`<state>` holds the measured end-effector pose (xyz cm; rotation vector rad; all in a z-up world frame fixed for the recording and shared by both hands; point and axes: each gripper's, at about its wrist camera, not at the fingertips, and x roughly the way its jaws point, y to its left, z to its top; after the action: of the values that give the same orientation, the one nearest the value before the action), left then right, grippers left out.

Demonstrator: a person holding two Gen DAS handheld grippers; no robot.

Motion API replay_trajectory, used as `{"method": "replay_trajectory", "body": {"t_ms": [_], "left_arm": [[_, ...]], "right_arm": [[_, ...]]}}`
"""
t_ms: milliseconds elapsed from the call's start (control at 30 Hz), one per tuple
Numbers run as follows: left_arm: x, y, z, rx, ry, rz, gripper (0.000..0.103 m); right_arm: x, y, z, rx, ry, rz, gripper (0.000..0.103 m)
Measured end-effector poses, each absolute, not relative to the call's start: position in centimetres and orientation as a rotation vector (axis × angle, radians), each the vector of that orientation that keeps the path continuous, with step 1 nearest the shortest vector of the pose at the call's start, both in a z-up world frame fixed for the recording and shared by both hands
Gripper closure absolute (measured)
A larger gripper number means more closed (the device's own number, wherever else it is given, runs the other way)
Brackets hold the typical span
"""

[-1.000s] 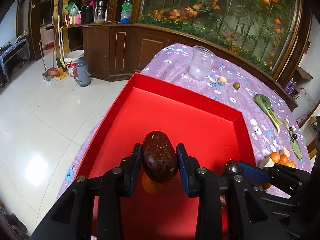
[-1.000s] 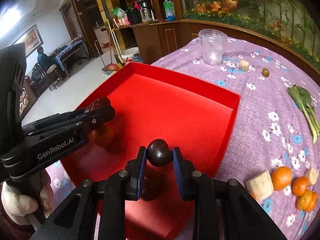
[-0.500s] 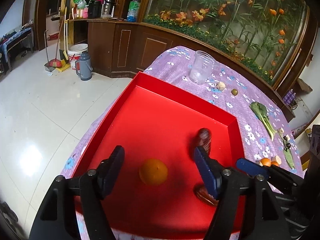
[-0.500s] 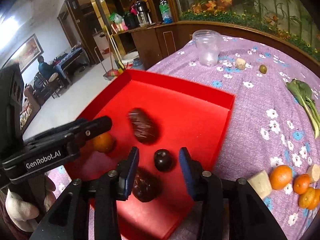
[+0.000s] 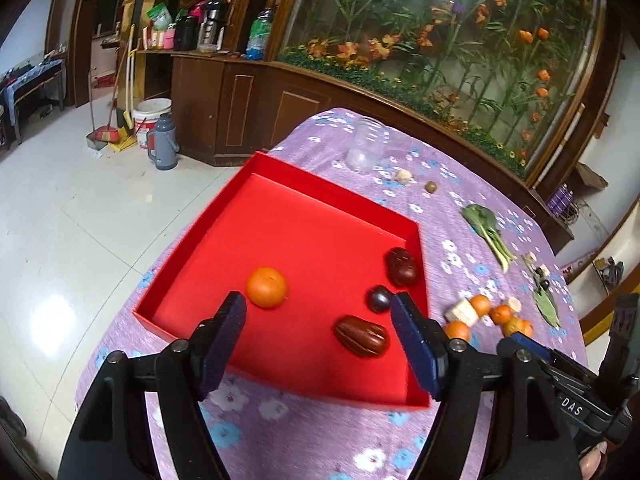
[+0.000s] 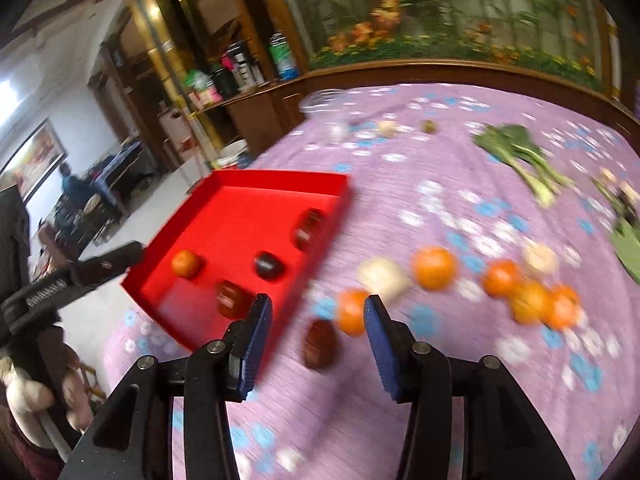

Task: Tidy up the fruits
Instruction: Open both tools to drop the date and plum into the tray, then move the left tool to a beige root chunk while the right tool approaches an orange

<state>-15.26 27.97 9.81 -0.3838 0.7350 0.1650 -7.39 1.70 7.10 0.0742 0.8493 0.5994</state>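
A red tray on the purple flowered cloth holds an orange, two brown dates and a dark round fruit. My left gripper is open and empty above the tray's near edge. My right gripper is open and empty over the cloth right of the tray. A brown date and an orange lie between its fingers. Several more oranges and pale chunks lie beyond. The right wrist view is blurred.
A clear plastic jar, a small green fruit and leafy greens lie at the far side of the table. The table edge and tiled floor are to the left. A wooden cabinet stands behind.
Both grippers opened and let their fruits go into the tray, then pulled back. The right gripper swung right, out over the cloth toward the loose oranges and date.
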Motion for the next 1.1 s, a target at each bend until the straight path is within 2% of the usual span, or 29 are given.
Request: {"method": "replay_trajectory", "body": {"t_ms": [400,733,1100], "left_arm": [[-14.6,19.1,10.1,-0.236,0.779,0.023,0.026],[-12.7,15.0,7.8,-0.141,0.848,-0.045,0.026],[-7.2,11.6,6.4,-0.022,0.875,-0.104,0.027]], "right_arm": [[-9.3,-10.2,5.4,0.206,0.863,0.428,0.049],[-8.8,-11.9,4.3,0.228,0.87,0.422,0.049],[-4.8,-13.0,3.7,0.204,0.882,0.376,0.049]]}}
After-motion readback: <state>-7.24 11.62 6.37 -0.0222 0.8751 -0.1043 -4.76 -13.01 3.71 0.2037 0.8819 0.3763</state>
